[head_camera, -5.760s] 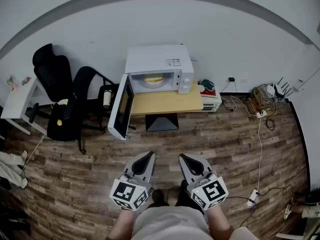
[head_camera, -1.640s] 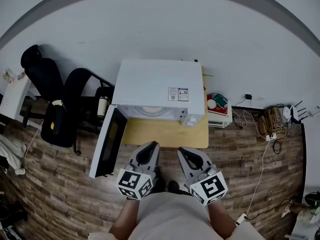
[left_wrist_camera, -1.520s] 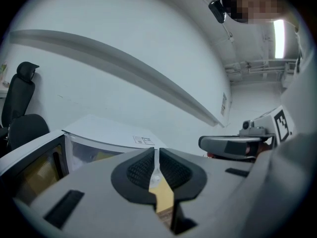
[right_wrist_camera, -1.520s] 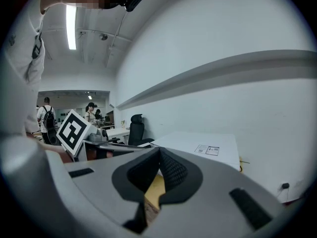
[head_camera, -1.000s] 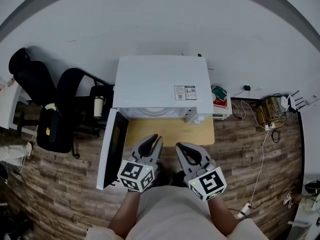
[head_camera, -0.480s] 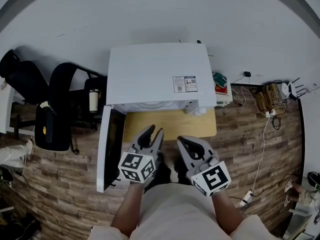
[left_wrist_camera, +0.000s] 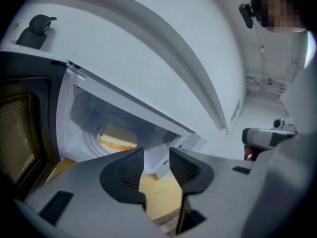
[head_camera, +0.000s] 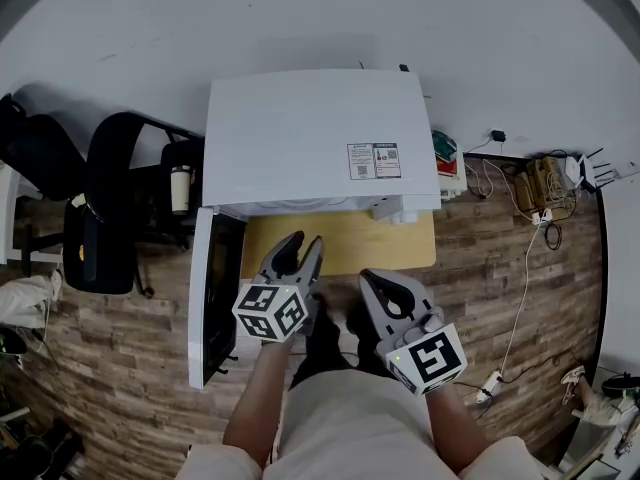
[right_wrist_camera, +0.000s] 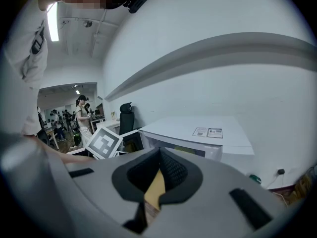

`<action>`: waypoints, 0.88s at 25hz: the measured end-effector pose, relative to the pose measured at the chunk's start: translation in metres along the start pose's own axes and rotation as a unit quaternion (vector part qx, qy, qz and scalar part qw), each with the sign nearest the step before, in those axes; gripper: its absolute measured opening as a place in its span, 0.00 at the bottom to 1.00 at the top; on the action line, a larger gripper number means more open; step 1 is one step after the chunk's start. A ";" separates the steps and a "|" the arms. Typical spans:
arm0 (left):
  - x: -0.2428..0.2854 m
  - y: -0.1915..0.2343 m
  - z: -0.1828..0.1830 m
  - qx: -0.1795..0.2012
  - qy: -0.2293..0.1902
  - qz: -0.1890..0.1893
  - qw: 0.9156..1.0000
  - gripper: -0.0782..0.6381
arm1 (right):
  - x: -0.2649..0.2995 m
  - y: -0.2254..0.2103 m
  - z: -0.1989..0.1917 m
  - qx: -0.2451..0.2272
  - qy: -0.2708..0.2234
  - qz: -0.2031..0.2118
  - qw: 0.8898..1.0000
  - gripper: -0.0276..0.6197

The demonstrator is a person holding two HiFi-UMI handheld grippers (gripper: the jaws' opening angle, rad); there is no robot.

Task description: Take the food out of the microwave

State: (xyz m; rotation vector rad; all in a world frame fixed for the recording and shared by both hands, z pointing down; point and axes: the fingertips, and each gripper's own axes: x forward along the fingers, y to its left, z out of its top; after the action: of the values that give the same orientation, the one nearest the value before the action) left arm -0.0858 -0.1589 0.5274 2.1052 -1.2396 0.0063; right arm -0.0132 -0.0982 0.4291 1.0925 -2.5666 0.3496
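Food (left_wrist_camera: pixel 118 137): pale yellow-orange slab on turntable, well inside microwave (head_camera: pixel 320 138); hidden under microwave top when seen from above. Door (head_camera: pixel 212 303) swung open on 9 o'clock side. Microwave stands on small wooden table (head_camera: pixel 345 246).

Left gripper (left_wrist_camera: pixel 156 155) before cavity mouth, food at 10 o'clock of its tips, well apart. Jaws moderately spread, just been opening, nothing between. Right gripper (right_wrist_camera: pixel 159 152) at 3 o'clock of left, tips closed together, empty.

Step, as I judge: approach for reach-in. Next move likely calls for going lower and forward into cavity, jaws bracketing food before closing.
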 end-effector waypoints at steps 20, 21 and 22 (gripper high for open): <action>0.053 0.070 -0.019 -0.236 -0.029 -0.003 0.971 0.36 | 0.005 -0.003 -0.020 0.009 0.030 -0.007 0.999 0.04; 0.055 0.073 -0.019 -0.245 -0.034 -0.003 0.969 0.36 | 0.005 -0.003 -0.022 0.010 0.031 -0.008 0.999 0.04; 0.057 0.076 -0.018 -0.254 -0.039 -0.001 0.966 0.37 | 0.004 -0.004 -0.023 0.011 0.032 -0.008 0.999 0.04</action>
State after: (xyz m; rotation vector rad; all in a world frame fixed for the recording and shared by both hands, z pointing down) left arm -0.1078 -0.2164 0.6020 1.6713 -1.1368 -0.3615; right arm -0.0084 -0.0951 0.4520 1.0911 -2.5022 0.4023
